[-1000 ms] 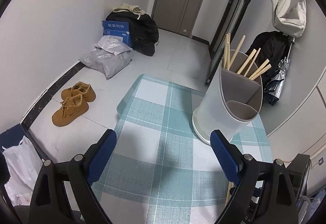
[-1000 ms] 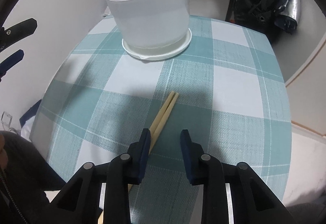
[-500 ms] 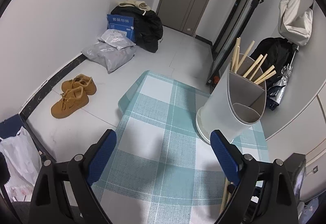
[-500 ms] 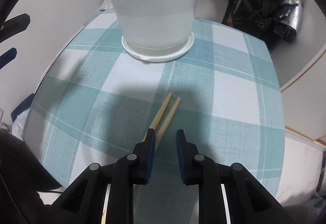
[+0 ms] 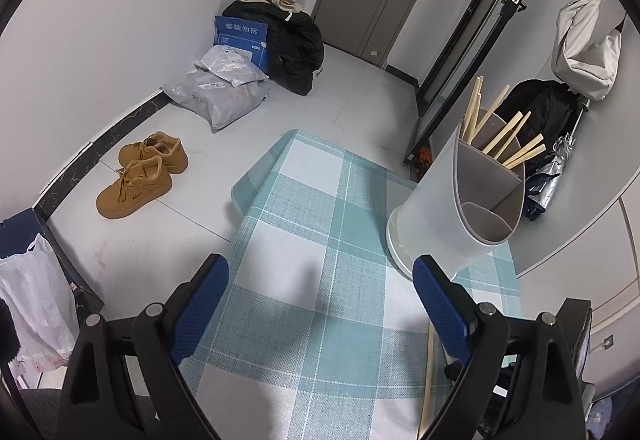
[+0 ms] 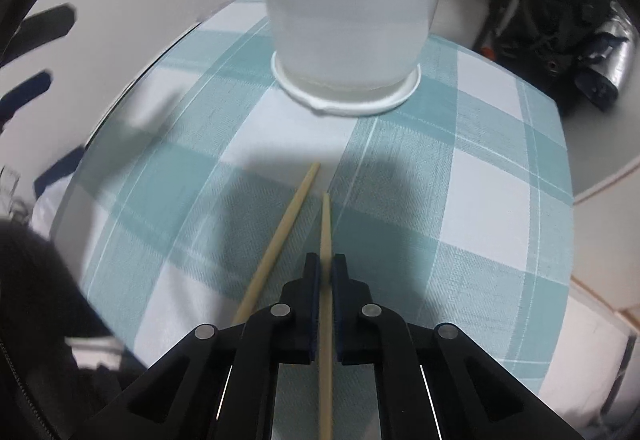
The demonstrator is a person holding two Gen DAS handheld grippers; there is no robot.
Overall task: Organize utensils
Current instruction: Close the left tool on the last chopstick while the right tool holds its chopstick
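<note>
Though pinched, chopstick [image 6: 326, 224] between right fingers [image 6: 313, 276].

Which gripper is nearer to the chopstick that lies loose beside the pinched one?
Right. The right gripper is shut on a chopstick beside the loose chopstick; the left gripper hovers open farther off.

The left gripper [image 5: 316, 288] has 2 black angular arms, each tipped with a blue pad of ribbed texture, and round silver screws sit at the joints: 2 on each side. The right gripper [image 6: 326, 272] is built the same way: black linkage arms, narrow dark-blue pads, and 4 silver screw heads set in a row across the links. A dark garment with a zipper shows at the lower left edge of the right wrist view.
</note>
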